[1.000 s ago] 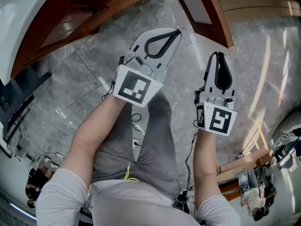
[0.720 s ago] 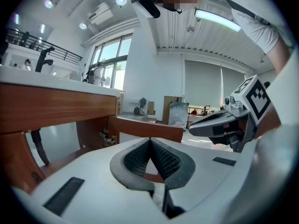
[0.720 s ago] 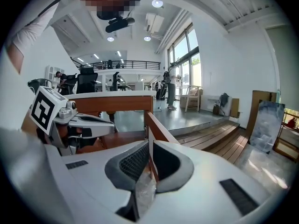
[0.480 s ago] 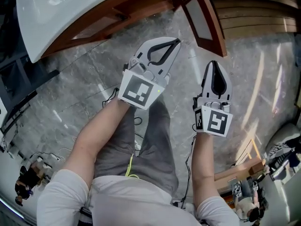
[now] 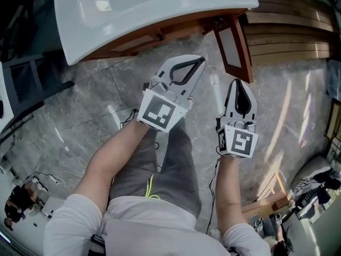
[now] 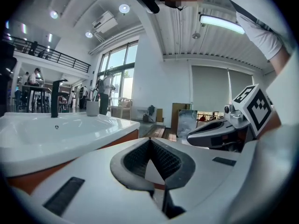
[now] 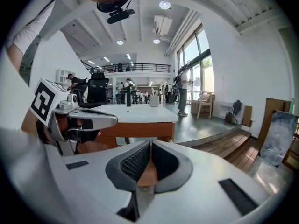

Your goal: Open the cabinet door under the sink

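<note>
A white sink (image 5: 160, 4) tops a reddish wooden cabinet (image 5: 160, 33) at the top of the head view. At its right end a wood-framed panel with a pale inset (image 5: 233, 47) juts toward me, seemingly a door swung outward. My left gripper (image 5: 196, 64) is shut and empty, its tip just below the cabinet front. My right gripper (image 5: 238, 84) is shut and empty too, just below the panel's near end. In the left gripper view the sink (image 6: 56, 134) lies left of the shut left gripper (image 6: 149, 141). In the right gripper view the cabinet (image 7: 140, 130) stands ahead of the shut right gripper (image 7: 150, 144).
Grey marble floor (image 5: 90, 100) spreads under the person's legs, and wooden steps (image 5: 287, 36) rise at the right. A black faucet (image 6: 55, 97) and a cup (image 6: 92, 108) stand on the sink. A dark rack (image 5: 21, 89) sits at the left, and wooden pieces (image 5: 266, 201) lie at the lower right.
The head view has tilted so the sink and cabinet slid down into fuller view. Both grippers stayed shut and kept close together, near the cabinet's right end.
</note>
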A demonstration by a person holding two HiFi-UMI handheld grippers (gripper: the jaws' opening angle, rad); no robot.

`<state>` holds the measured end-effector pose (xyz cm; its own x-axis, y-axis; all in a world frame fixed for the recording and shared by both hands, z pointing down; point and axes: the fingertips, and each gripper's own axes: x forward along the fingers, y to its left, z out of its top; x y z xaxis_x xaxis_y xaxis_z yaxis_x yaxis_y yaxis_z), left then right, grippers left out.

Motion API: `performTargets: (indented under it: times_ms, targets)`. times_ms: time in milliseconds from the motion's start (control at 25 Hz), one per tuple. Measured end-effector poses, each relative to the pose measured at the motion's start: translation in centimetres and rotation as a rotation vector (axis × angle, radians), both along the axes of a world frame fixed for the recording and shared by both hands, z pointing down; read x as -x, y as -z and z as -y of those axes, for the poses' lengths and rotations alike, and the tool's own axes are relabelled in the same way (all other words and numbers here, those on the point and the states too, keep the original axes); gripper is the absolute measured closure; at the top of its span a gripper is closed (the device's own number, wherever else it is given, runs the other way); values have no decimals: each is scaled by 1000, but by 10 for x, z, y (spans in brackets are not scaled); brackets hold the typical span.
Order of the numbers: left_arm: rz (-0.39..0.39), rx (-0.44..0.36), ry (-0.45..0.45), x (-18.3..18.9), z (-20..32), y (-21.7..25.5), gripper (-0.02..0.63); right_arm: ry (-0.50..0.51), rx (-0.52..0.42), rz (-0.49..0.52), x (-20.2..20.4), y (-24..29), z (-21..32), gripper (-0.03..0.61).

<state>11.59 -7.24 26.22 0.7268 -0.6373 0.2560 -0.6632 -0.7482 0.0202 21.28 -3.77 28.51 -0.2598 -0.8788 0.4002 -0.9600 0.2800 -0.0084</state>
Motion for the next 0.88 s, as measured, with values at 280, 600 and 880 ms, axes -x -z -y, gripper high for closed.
performTargets:
  times_ms: [280, 600, 880]
  targets:
    - [-27, -60, 77, 52, 13, 73, 603, 57, -26, 24, 50, 56, 17, 537]
    - [-34, -136, 128, 94, 13, 167, 603, 89, -64, 68, 84, 129, 28, 537]
    - [-70, -178, 186, 118, 12, 236, 603, 118, -83, 80, 97, 185, 33, 537]
